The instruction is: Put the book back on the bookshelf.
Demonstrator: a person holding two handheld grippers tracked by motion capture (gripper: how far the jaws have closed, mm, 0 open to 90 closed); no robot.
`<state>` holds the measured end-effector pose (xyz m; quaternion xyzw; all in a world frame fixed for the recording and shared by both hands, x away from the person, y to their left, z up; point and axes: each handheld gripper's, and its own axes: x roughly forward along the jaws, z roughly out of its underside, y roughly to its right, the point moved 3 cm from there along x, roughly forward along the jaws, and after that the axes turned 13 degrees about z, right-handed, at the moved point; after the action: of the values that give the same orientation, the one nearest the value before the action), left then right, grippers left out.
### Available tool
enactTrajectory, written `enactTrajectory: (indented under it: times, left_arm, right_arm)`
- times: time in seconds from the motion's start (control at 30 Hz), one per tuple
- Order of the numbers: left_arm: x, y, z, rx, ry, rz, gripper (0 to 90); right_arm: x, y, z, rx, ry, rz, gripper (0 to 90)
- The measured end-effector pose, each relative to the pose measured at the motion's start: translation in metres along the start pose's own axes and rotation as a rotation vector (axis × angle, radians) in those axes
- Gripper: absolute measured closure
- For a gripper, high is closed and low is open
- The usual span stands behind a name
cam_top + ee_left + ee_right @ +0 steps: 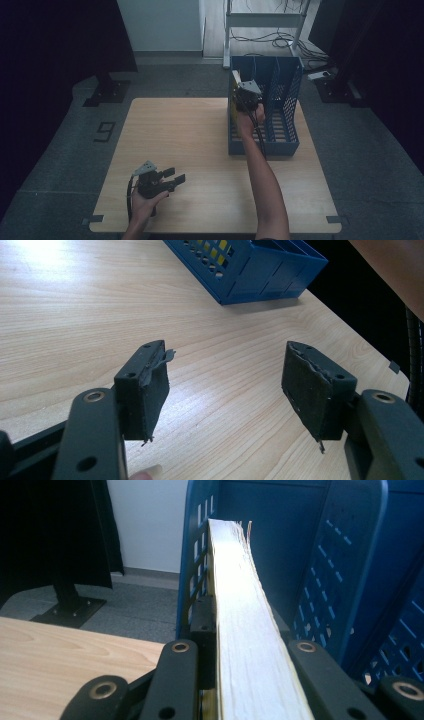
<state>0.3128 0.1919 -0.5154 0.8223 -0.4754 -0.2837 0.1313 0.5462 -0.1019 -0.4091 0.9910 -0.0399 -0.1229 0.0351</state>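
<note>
book goes into the blue file rack on my worktop

the pale wooden worktop (200,150) carries a blue file rack (280,107) at its far right edge. in the rack's leftmost compartment a book (245,630) stands on edge against the perforated outer wall, page edges facing me, clamped between the jaws of my right hand-held gripper (248,95). my left hand-held gripper (172,179) rests near the front left, jaws spread wide, grasping nothing.
</note>
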Motion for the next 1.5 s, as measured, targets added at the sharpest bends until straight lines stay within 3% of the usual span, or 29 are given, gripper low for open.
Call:
enactTrajectory:
  times: [0.83,1.17,1.5]
  left_arm:
    - [-0.001,-0.012,0.002,-0.026,-0.001,-0.012,34.9]
    - [0.002,-0.007,0.003,-0.006,-0.011,-0.009,34.9]
    - [0.000,0.000,0.001,0.005,0.000,0.001,34.9]
  right_arm:
    - [0.036,-0.010,0.005,0.005,0.003,0.035,74.3]
    - [0.034,-0.009,0.008,0.002,0.022,0.005,70.9]
    - [0.029,-0.004,0.017,-0.004,0.001,-0.014,64.2]
